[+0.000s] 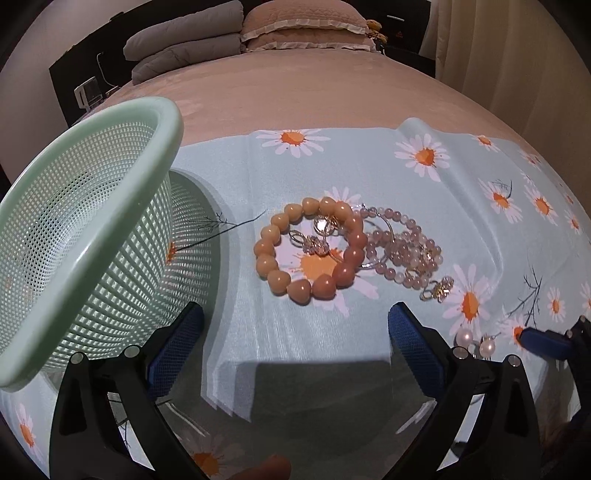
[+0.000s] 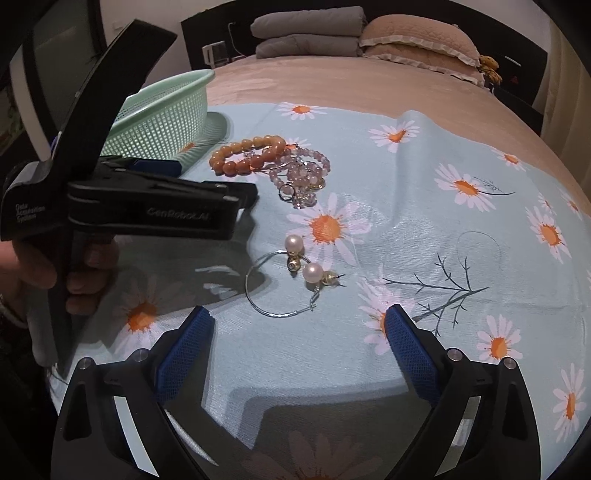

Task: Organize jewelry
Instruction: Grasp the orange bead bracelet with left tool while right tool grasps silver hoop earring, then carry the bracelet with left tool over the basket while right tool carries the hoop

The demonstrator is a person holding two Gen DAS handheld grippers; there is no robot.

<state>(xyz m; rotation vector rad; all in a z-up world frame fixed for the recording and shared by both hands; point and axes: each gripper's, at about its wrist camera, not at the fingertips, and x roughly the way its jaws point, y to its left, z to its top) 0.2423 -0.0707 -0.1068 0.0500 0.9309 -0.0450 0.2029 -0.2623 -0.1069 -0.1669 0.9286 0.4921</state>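
An orange bead bracelet (image 1: 310,251) lies on the daisy cloth (image 1: 258,166), touching a pink bead bracelet (image 1: 402,247) with gold earrings tangled in and beside them. My left gripper (image 1: 295,332) is open and empty just in front of the orange bracelet. A green mesh basket (image 1: 74,229) stands to its left. In the right wrist view two pearl earrings (image 2: 306,262) and a thin silver hoop (image 2: 273,310) lie just ahead of my open, empty right gripper (image 2: 299,339). The bracelets (image 2: 255,155) and basket (image 2: 162,114) lie farther back.
The cloth covers part of a pink bed (image 1: 295,92) with grey folded blankets (image 1: 184,40) and pink pillows (image 1: 303,22) at the head. The left gripper's body and the hand holding it (image 2: 110,206) fill the left of the right wrist view.
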